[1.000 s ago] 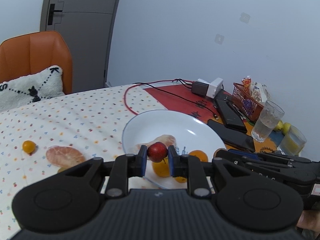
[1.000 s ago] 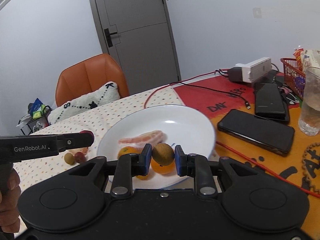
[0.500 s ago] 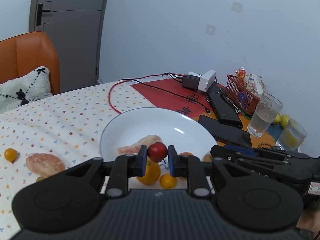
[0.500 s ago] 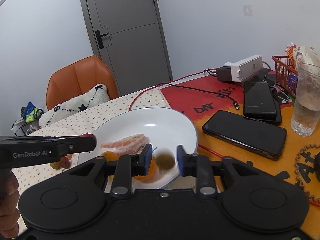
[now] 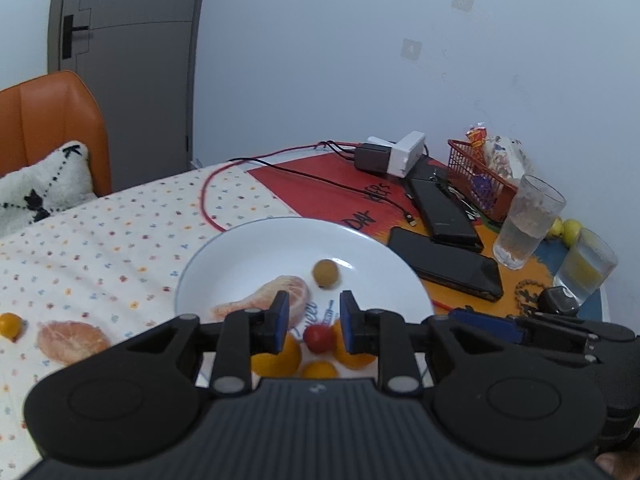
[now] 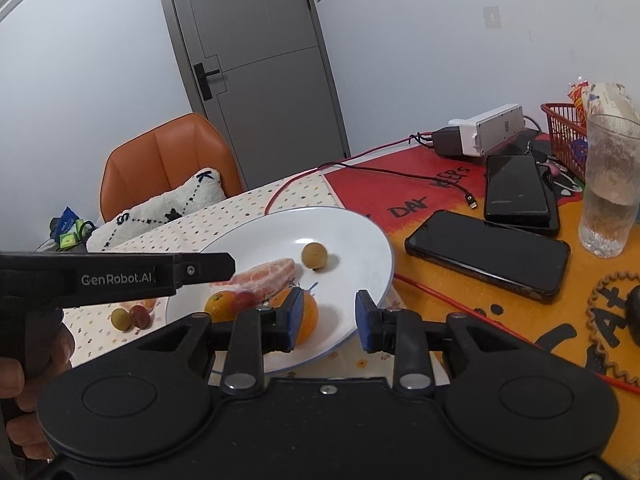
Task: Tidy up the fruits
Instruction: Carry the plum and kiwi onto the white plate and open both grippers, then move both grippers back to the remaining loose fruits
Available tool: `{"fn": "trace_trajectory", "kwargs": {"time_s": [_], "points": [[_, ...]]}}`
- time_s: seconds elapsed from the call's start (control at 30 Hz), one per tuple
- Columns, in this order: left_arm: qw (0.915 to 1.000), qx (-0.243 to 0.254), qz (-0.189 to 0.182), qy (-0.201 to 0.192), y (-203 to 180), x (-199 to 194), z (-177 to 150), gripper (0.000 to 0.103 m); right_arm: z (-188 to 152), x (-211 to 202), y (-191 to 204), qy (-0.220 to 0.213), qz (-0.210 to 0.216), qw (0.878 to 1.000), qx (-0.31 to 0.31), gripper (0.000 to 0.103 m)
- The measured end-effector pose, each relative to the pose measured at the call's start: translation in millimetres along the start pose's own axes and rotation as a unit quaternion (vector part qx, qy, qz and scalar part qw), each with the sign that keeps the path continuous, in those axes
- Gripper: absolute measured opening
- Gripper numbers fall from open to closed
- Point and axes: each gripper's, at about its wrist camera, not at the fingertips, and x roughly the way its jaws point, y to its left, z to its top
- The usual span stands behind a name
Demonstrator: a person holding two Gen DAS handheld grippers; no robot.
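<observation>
A white plate holds a peeled citrus segment, a brown round fruit, a small red fruit and oranges. My left gripper is open above the plate's near rim, the red fruit below its jaws. My right gripper is open over the plate, beside an orange. The brown fruit lies on the plate. On the cloth lie a peeled segment, a small orange fruit, and a green and a red fruit.
Two black phones, a red cable, a glass of water, a red basket, a power strip and a second glass crowd the right. An orange chair with a pillow stands behind.
Both grippers opened. The red fruit dropped from the left gripper onto the plate. The brown fruit left the right gripper and rolled to the plate's middle.
</observation>
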Motion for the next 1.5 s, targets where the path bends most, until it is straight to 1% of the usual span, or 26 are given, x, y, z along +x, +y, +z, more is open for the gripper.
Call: {"fn": "trace_trajectory", "kwargs": {"time_s": [0.1, 0.23, 0.3, 0.33, 0.37, 0.4, 0.43, 0.47, 0.5, 0.57, 0.6, 0.67, 0.7, 0.77, 0.83, 1.0, 1.1, 1.27, 1.37, 1.5], "points": [[0.9999, -0.011, 0.001, 0.0, 8, -6, 0, 0.034, -1, -1, 1, 0.001, 0.004, 1.0, 0.001, 0.03], [0.9998, -0.016, 0.014, -0.007, 17, -18, -1, 0.051, -2, -1, 4, 0.004, 0.011, 1.0, 0.004, 0.031], [0.9996, -0.019, 0.019, -0.008, 23, -24, -2, 0.056, -2, -1, 6, 0.005, 0.012, 1.0, 0.003, 0.033], [0.9995, -0.02, 0.023, -0.009, 25, -26, -3, 0.061, -2, -1, 8, 0.005, 0.013, 1.0, 0.003, 0.036], [0.9994, -0.022, 0.026, -0.01, 27, -29, -3, 0.069, -1, -1, 10, 0.005, 0.014, 1.0, 0.002, 0.039], [0.9993, -0.024, 0.027, -0.012, 30, -33, -4, 0.073, -1, -2, 11, 0.004, 0.015, 1.0, 0.001, 0.041], [0.9992, -0.026, 0.026, -0.016, 32, -36, -5, 0.08, -1, -3, 13, 0.003, 0.016, 1.0, 0.0, 0.046], [0.9991, -0.025, 0.027, -0.022, 34, -41, -6, 0.084, -1, -4, 15, 0.001, 0.018, 1.0, 0.0, 0.053], [0.9989, -0.025, 0.031, -0.026, 36, -44, -6, 0.086, -1, -5, 17, -0.003, 0.021, 1.0, -0.001, 0.057], [0.9984, -0.03, 0.038, -0.03, 42, -51, -8, 0.089, -1, -7, 22, -0.007, 0.026, 1.0, -0.005, 0.07], [0.998, -0.036, 0.041, -0.031, 45, -55, -9, 0.089, -1, -8, 25, -0.01, 0.028, 1.0, -0.006, 0.074], [0.9972, -0.052, 0.041, -0.033, 54, -61, -10, 0.09, -1, -10, 30, -0.015, 0.034, 0.999, -0.008, 0.085], [0.9969, -0.057, 0.042, -0.035, 59, -64, -11, 0.091, -1, -10, 33, -0.017, 0.038, 0.999, -0.01, 0.087], [0.9963, -0.06, 0.048, -0.038, 65, -71, -13, 0.093, -1, -11, 38, -0.019, 0.043, 0.999, -0.011, 0.098], [0.9958, -0.06, 0.056, -0.042, 70, -77, -15, 0.094, -1, -10, 44, -0.018, 0.048, 0.999, -0.013, 0.102], [0.994, -0.066, 0.074, -0.046, 86, -91, -19, 0.095, 0, -5, 58, -0.012, 0.062, 0.998, -0.016, 0.103], [0.9934, -0.076, 0.075, -0.043, 97, -97, -22, 0.096, 0, 0, 66, -0.006, 0.066, 0.998, -0.017, 0.103], [0.9918, -0.083, 0.09, -0.037, 114, -104, -25, 0.098, -4, 4, 80, 0.001, 0.077, 0.997, -0.024, 0.103], [0.9905, -0.095, 0.091, -0.039, 124, -109, -27, 0.098, -5, 5, 88, 0.005, 0.084, 0.996, -0.027, 0.103], [0.9893, -0.097, 0.101, -0.04, 133, -117, -28, 0.098, -4, 6, 96, 0.008, 0.093, 0.995, -0.028, 0.103]]}}
